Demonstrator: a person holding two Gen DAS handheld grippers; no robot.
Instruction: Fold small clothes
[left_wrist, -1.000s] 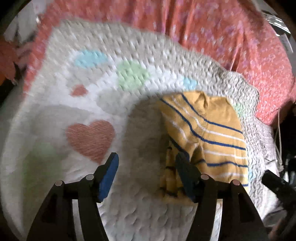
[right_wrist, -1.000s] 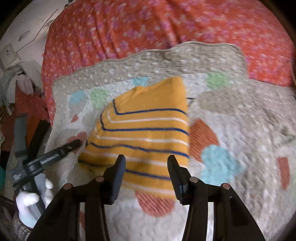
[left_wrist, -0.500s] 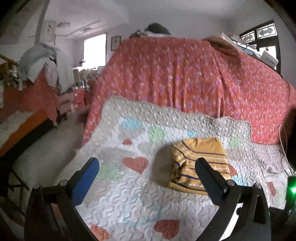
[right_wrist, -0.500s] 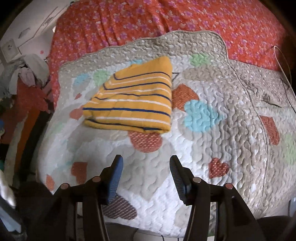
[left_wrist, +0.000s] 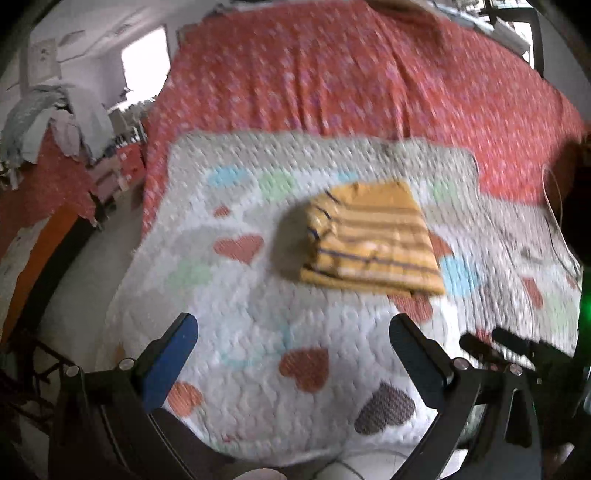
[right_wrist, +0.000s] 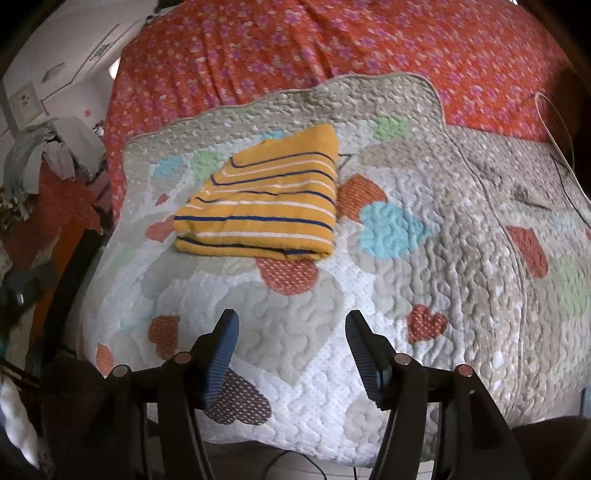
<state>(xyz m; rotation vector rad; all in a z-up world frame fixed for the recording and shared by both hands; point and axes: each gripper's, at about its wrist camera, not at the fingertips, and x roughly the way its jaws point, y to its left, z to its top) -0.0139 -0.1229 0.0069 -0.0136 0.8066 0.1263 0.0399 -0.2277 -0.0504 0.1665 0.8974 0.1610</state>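
Note:
A folded yellow garment (left_wrist: 369, 240) (right_wrist: 266, 206) with blue and white stripes lies flat on a quilted mat (left_wrist: 258, 332) (right_wrist: 443, 295) printed with hearts. My left gripper (left_wrist: 291, 332) hangs wide open above the mat's near edge, well short of the garment, nothing between its blue pads. My right gripper (right_wrist: 291, 325) also hovers over the near part of the mat, back from the garment; its jaws are opening and hold nothing. The right gripper's black body shows at the lower right of the left wrist view.
The mat lies on a bed covered with a red flowered spread (left_wrist: 351, 74) (right_wrist: 332, 40). A pile of grey clothes (left_wrist: 55, 118) (right_wrist: 48, 155) sits on furniture at the left. A thin cable (right_wrist: 554, 122) trails over the bed at the right.
Both grippers have drawn back from the garment toward the mat's near edge and opened wider. The garment lies free and folded; the left view has swung so the garment sits nearer its centre.

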